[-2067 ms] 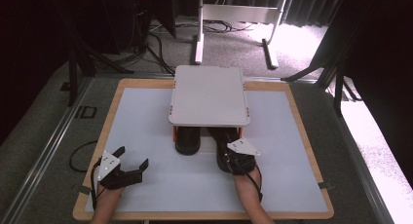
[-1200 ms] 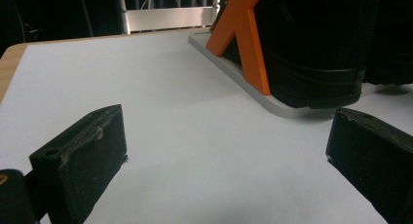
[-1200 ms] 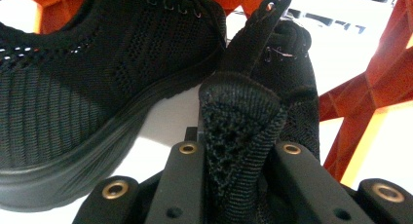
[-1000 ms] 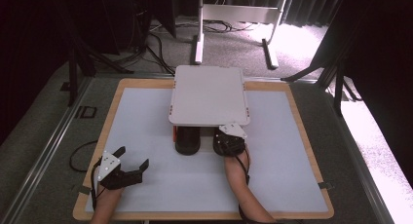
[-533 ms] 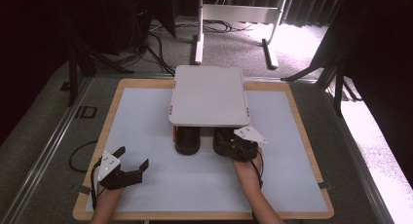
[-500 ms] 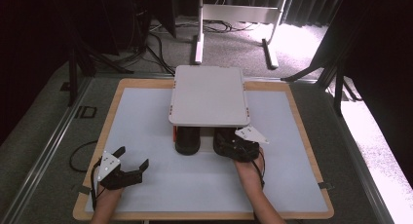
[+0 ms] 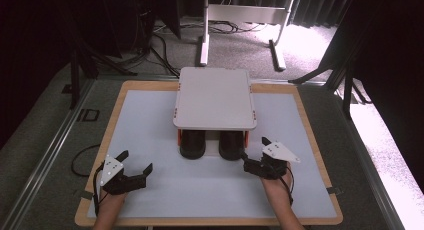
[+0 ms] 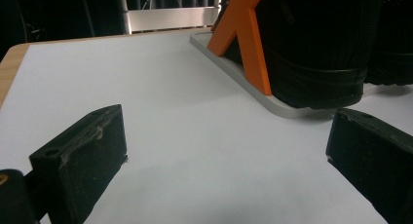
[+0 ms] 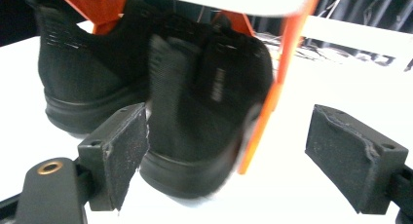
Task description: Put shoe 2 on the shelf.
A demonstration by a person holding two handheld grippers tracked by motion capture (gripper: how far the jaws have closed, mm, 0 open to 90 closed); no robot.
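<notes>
1. Sitting under a white rack (image 7: 215, 97) near the middle of the table (image 7: 150, 190) are two black shoes, side by side.
2. The right shoe (image 7: 231, 144) has its heel sticking out at the near edge, next to an orange leg (image 9: 265, 112).
3. The right gripper (image 7: 256, 160) is just to the right of that shoe and near it, not touching. Its jaws have just been opening and stand wide apart, with nothing between them.
4. The left shoe (image 7: 192, 144) sits beside it.
5. The left gripper (image 7: 134, 166) rests at the near left of the table, well apart from the shoes. Its jaws are wide apart and hold nothing.
</notes>
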